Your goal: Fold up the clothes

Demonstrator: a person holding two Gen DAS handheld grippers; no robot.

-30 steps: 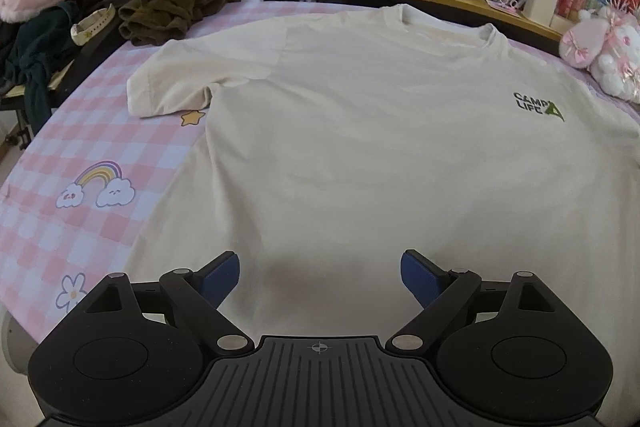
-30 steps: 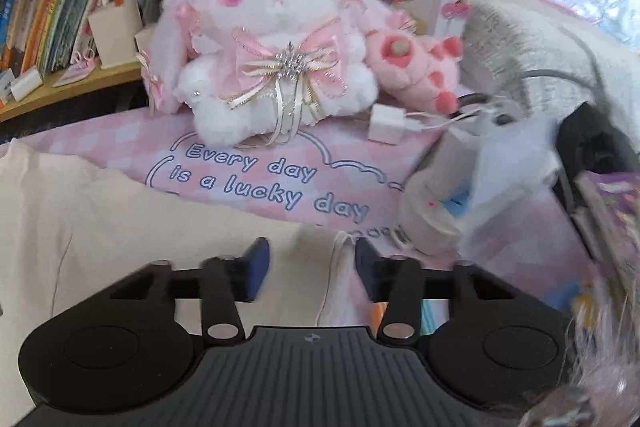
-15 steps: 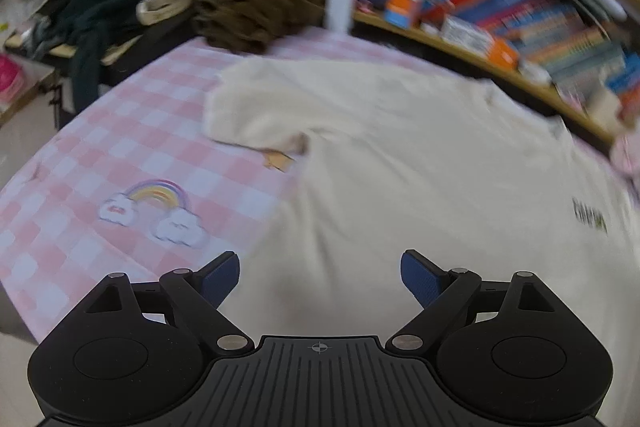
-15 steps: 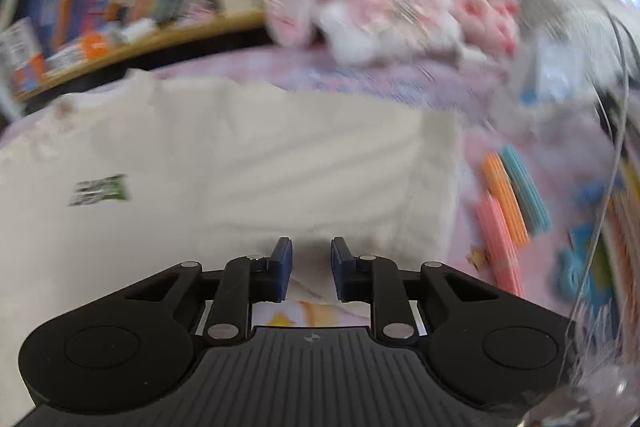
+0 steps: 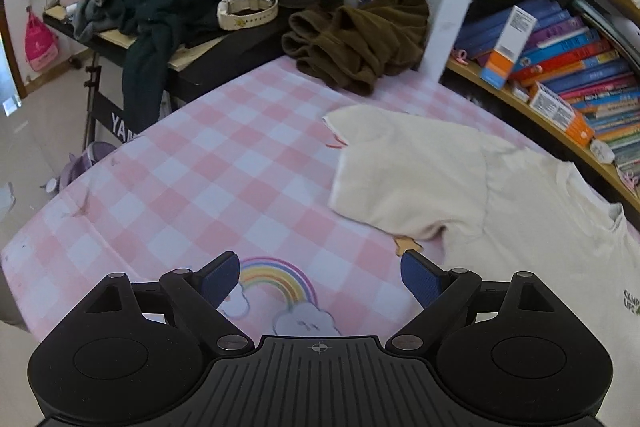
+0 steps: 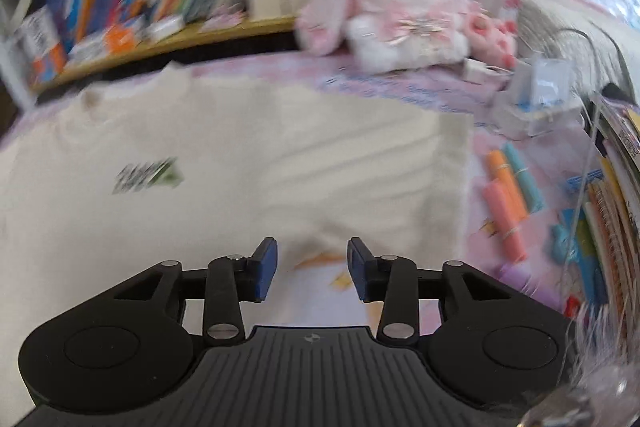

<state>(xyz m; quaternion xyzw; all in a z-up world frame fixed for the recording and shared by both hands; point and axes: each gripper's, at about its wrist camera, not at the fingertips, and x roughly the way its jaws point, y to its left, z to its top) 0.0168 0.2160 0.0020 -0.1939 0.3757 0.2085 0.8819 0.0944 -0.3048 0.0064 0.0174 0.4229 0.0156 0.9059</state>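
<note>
We are seeing one cream shirt [image 5: 500, 203] lying flat, face up, on the pink checked tabletop [image 5: 208, 179], collar toward the bookshelf. Left hand-held gripper [image 5: 320, 277] is hovering spread wide over the rainbow print, nothing between the fingers, one sleeve [image 5: 392, 163] ahead to its right. Right hand-held gripper [image 6: 312, 267] is half spread; its jaws have just been opening, empty, over bare cloth just below the other sleeve [image 6: 420, 179]. We are judging the shirt light, soft and floppy, likely to sag and wrinkle; pinching at sleeve edges or shoulder seams looks best. Also counting one olive garment [image 5: 360, 39] and one plush rabbit [image 6: 400, 15].
</note>
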